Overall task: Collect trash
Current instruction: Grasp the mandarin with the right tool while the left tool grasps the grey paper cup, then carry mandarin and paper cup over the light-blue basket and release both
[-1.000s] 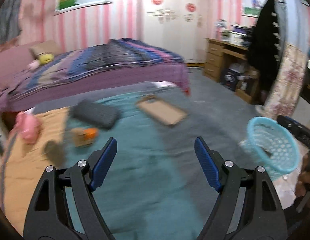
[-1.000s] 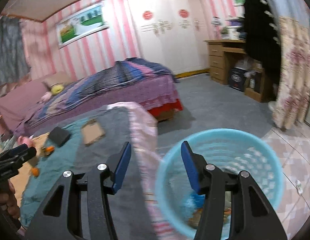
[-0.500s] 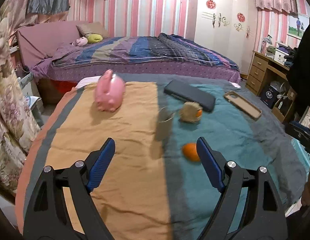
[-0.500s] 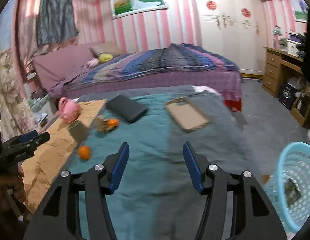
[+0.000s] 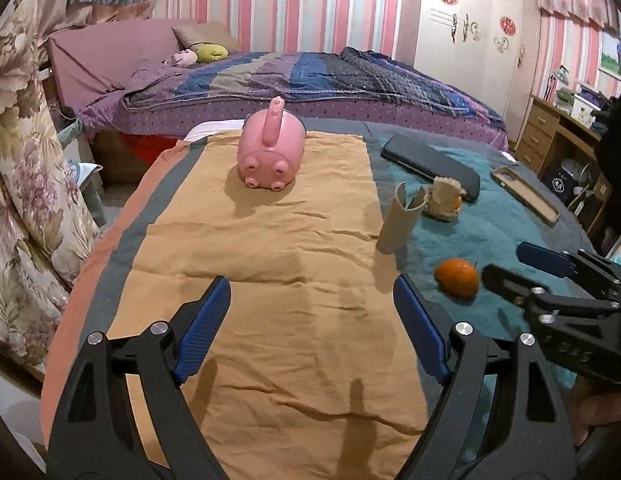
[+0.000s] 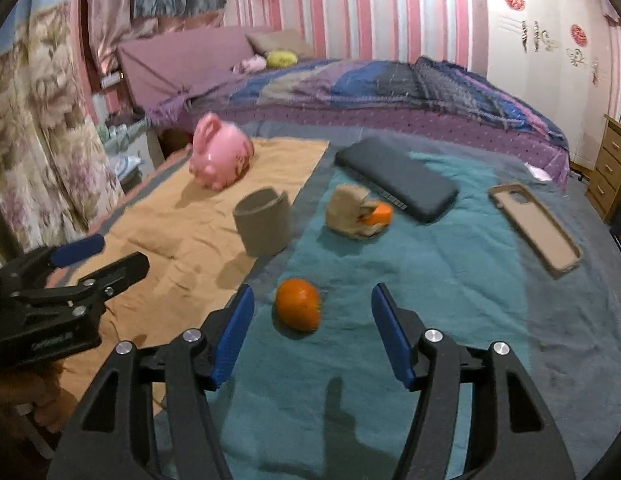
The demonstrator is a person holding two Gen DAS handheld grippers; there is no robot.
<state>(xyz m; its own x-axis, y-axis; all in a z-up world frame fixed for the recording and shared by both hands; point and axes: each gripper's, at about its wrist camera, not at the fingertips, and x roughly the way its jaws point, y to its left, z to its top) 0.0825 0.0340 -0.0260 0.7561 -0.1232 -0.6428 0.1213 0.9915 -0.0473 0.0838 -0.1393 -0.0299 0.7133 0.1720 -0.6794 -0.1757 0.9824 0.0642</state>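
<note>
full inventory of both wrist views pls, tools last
orange: 1, orange, teal cloth, ahead of right tool
cardboard tube: 1, grey-brown, upright, at the orange cloth's edge
crumpled wrapper: 1, tan with orange, teal cloth
pig toy: 1, pink, orange cloth
black case: 1, flat, behind wrapper
phone case: 1, beige, right side
bed: 1, purple striped, behind
left tool: open, empty
right tool: open, empty
</note>
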